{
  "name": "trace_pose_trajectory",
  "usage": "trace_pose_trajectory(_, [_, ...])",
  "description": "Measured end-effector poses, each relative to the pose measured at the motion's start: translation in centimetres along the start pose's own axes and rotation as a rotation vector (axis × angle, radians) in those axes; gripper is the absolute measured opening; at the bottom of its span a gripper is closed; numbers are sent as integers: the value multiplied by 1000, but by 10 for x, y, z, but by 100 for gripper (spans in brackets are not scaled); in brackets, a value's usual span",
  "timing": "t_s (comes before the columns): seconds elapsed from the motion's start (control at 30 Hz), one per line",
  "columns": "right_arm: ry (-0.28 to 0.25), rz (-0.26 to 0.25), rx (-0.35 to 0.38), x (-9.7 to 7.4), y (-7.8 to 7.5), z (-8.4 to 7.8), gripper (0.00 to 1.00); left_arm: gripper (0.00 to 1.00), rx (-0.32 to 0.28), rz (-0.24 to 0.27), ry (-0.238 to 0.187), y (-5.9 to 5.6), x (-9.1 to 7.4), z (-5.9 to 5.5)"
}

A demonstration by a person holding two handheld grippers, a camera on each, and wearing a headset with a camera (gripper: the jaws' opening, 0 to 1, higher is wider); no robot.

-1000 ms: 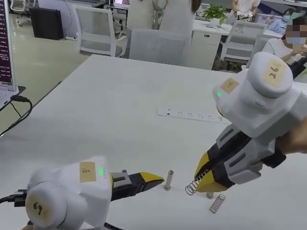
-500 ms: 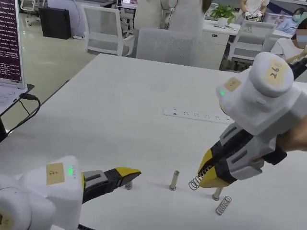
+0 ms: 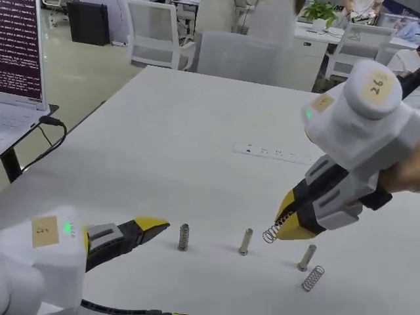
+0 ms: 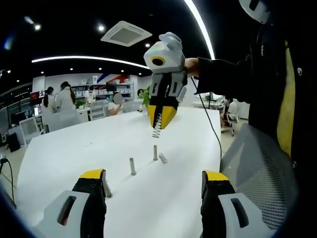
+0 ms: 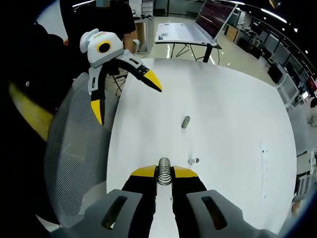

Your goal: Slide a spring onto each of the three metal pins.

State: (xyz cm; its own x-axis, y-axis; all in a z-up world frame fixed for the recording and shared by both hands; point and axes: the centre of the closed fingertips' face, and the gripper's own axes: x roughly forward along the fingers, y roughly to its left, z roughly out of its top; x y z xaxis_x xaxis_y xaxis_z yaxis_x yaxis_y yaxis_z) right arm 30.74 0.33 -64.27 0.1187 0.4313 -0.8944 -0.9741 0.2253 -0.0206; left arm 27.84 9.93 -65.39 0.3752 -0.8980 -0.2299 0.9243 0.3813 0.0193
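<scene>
Left claw (image 4: 153, 174) pulled back off the spring-sleeved steel pin (image 3: 184, 237), now spread; right claw (image 3: 287, 226) pinches a thin silver coil spring (image 3: 270, 233) just right of the bare middle steel pin (image 3: 246, 241); likely light and bendy, so grip one end.

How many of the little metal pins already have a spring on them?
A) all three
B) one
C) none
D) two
B: in the head view the left pin wears a spring, while the middle pin and the right pin stand bare.
</scene>
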Motion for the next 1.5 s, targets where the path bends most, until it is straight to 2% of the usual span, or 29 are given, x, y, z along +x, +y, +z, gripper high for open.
trace_pose_trajectory(0.13, [23,-17,-3,4,-11,-2,8,76,-10,23,-11,3,-5,0])
trace_pose_trajectory(0.33, [37,-13,9,13,-25,-2,8,77,-21,34,-5,3,-7,-4])
trace_pose_trajectory(0.47, [75,-8,3,22,-34,-3,8,76,-16,30,0,0,-6,-6])
trace_pose_trajectory(0.6, [120,-26,-13,29,-47,-5,8,76,-19,25,0,-2,-4,-7])
trace_pose_trajectory(0.77, [147,-8,-10,40,-56,-8,8,76,-3,20,15,-4,-1,-9])
trace_pose_trajectory(0.87, [216,-23,-39,50,-65,-20,8,76,-2,18,22,-5,-1,-10])
trace_pose_trajectory(1.1, [244,-7,-25,64,-71,-28,8,76,-4,27,28,-2,-1,-12])
trace_pose_trajectory(1.33, [248,11,-23,73,-74,-28,8,75,-11,36,33,-2,-1,-14])
trace_pose_trajectory(1.5, [259,21,-18,76,-72,-30,8,75,-12,39,32,0,-1,-14])
